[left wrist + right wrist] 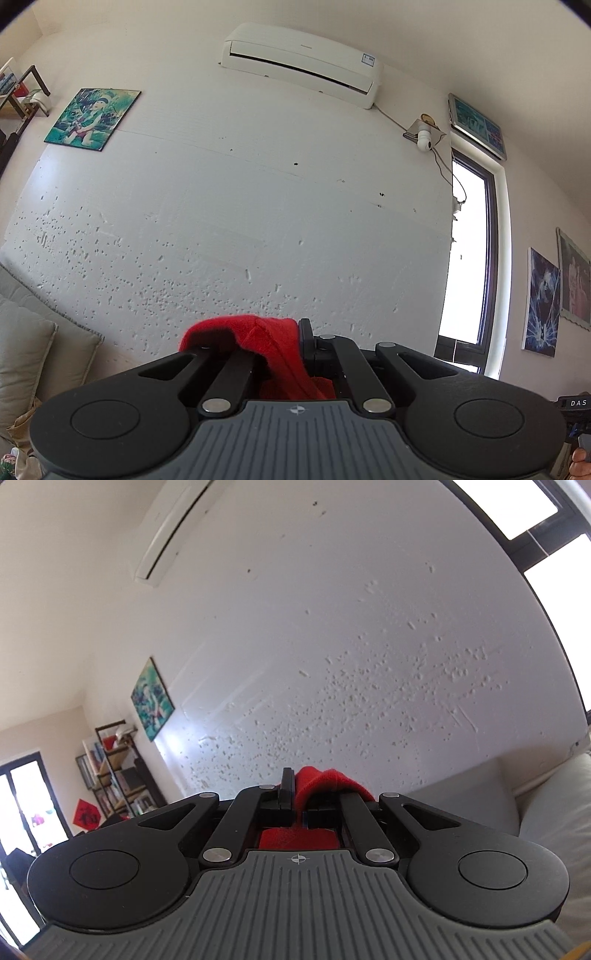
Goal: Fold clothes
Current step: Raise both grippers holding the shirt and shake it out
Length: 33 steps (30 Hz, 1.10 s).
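The left gripper (295,332) is pinching a red garment (273,354) between its fingers, which are pressed together on the cloth. The cloth is bunching over the left finger, hiding its tip, and is running down between the fingers toward the gripper body, so its visible length is lying along the fingers; the rest of it is out of sight below. The right finger (306,334) is standing bare just beside the fold. The right gripper (293,788) is likewise clamping the red garment (325,781): here the cloth is draping over the right finger, while the left finger (286,788) is showing black against it, and more red is lying between the fingers near the body. How the whole garment is hanging cannot be told. Beyond both sets of fingers a pitted white wall (240,221) is filling the view, with an air conditioner (303,61) high above the fingertips and a picture (92,118) up to the left.
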Each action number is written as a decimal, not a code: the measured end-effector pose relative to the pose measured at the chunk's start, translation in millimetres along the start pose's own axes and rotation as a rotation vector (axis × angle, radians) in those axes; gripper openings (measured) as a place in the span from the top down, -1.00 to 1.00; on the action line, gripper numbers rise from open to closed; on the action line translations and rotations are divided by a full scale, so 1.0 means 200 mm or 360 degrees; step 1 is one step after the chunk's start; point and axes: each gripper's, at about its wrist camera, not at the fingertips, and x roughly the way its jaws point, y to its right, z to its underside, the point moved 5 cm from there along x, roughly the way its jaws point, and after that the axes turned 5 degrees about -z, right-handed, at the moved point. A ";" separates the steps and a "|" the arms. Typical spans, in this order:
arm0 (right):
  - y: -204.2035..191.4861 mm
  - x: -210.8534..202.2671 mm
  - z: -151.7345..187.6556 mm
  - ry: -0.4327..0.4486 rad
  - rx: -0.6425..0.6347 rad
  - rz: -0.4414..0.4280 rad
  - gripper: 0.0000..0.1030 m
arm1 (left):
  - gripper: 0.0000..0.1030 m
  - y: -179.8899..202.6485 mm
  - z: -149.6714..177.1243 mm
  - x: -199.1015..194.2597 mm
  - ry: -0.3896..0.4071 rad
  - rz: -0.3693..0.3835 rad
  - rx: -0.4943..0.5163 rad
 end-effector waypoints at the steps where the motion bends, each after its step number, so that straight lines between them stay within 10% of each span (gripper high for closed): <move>1: -0.03 -0.01 -0.02 0.0008 -0.0025 -0.0010 0.94 | 0.98 0.00 -0.01 -0.01 0.0005 0.0001 0.0002; 9: 0.00 0.15 -0.09 -0.0086 -0.0019 -0.0016 0.93 | 0.98 -0.11 0.14 0.22 -0.0234 -0.0042 -0.0058; 17: 0.67 0.94 0.27 -0.0487 0.0067 0.0343 0.94 | 0.98 -0.60 0.87 0.98 -0.0894 -0.0331 -0.0158; 26: 0.63 1.18 -0.07 -0.0124 -0.0171 0.0320 0.94 | 0.98 -0.44 0.55 1.06 -0.0376 -0.0182 0.0045; 33: 0.97 1.13 0.53 -0.0457 -0.0031 0.0422 0.94 | 0.98 -0.65 1.22 0.88 -0.0783 -0.0366 -0.0042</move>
